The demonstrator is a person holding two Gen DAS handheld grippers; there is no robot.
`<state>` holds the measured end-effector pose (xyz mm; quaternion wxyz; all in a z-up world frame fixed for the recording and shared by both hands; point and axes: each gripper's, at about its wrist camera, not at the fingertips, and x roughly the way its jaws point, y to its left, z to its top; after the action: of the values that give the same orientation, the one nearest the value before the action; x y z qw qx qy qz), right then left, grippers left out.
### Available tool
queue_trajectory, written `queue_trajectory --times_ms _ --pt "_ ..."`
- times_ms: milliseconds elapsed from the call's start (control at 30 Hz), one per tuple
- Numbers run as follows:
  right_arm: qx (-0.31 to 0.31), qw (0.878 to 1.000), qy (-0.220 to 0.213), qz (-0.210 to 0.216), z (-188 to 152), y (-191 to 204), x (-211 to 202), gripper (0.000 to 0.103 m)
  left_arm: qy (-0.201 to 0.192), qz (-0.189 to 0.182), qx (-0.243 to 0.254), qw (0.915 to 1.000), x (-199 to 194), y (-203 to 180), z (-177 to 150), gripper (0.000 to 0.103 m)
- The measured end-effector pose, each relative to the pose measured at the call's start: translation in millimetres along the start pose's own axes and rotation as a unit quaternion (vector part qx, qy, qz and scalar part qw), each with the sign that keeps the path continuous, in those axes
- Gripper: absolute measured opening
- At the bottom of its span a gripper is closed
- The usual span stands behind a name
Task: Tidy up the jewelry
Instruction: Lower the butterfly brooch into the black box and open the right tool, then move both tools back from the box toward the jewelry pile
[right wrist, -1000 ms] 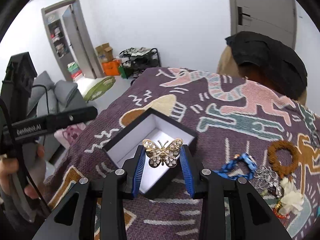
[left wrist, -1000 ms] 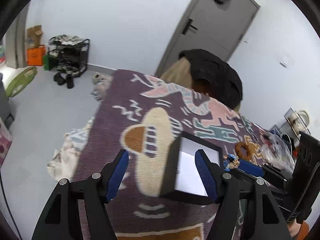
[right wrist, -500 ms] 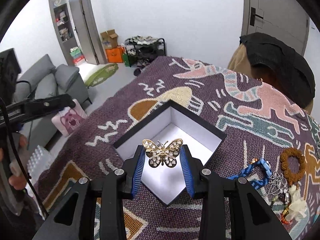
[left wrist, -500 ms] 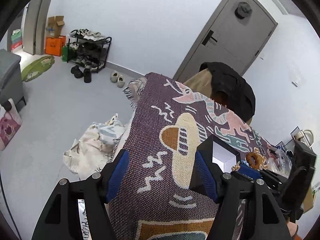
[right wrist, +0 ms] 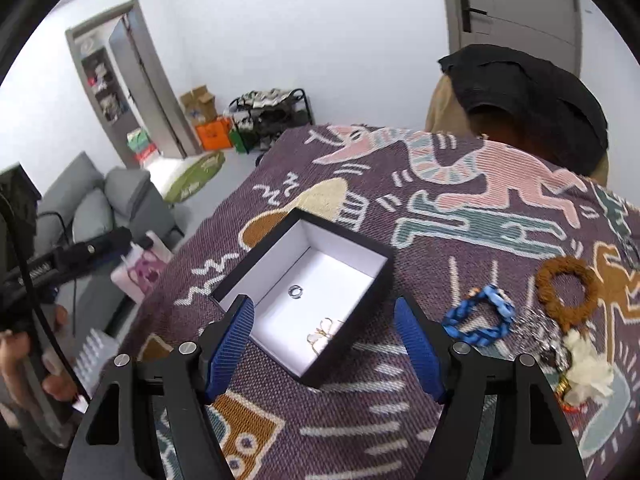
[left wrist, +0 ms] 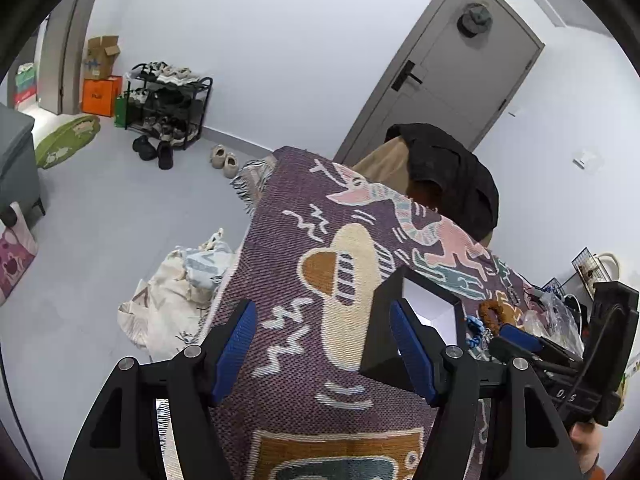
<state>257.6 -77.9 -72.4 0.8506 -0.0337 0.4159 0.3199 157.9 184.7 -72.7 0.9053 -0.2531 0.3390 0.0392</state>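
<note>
A shoe rack [left wrist: 166, 100] stands against my far wall, by an orange box [left wrist: 100, 95]. Dark clothing [right wrist: 528, 96] drapes a chair near the grey door [left wrist: 452, 76].

Gold piece [right wrist: 325, 334] in box [right wrist: 376, 280] half hidden behind near wall, blurred; shape unclear

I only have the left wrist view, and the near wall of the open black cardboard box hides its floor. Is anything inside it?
Observer: Yes. A gold filigree brooch lies on the white floor of the black cardboard box, close to its near wall.
Operator: Anything else in there?
Observer: A small silver ring, nearer the middle, apart from the brooch.
Operator: Is the right gripper carrying anything?
Observer: No. The right gripper points at the box, jaws opening, with nothing between its blue pads.
</note>
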Motion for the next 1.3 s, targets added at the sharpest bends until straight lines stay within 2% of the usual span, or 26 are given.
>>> queue_trajectory --times_ms 133,200,300,367,433,467,633,1033,1300 --pt "0.032 0.999 -0.02 0.002 -5 -18 -24 0.074 -0.008 -0.007 0.021 0.9997 -4 -18 -1 0.07" --pt "0.052 0.998 -0.031 0.008 -10 -28 -38 0.084 -0.006 -0.011 0.034 0.9993 -5 -28 -2 0.07" --pt "0.07 0.997 -0.045 0.007 -18 -39 -57 0.089 -0.004 -0.021 0.05 0.9985 -6 -47 -5 0.076" --pt "0.08 0.995 -0.053 -0.002 -24 -47 -70 0.092 -0.011 -0.026 0.065 0.9975 -9 -60 -8 0.083" --pt "0.088 0.994 -0.059 -0.007 -29 -54 -79 0.102 -0.02 -0.035 0.076 0.9963 -14 -73 -11 0.09" --pt "0.092 0.994 -0.064 -0.012 -32 -57 -84 0.103 -0.025 -0.041 0.079 0.9958 -16 -79 -12 0.094" --pt "0.109 0.991 -0.073 -0.032 -47 -77 -106 0.103 -0.034 -0.057 0.095 0.9932 -22 -106 -20 0.102" --pt "0.153 0.979 -0.113 -0.073 -86 -113 -160 0.103 -0.022 -0.093 0.146 0.9846 -24 -165 -45 0.102" --pt "0.185 0.969 -0.115 -0.118 -106 -139 -169 0.103 0.001 -0.097 0.182 0.9785 -15 -194 -59 0.102"
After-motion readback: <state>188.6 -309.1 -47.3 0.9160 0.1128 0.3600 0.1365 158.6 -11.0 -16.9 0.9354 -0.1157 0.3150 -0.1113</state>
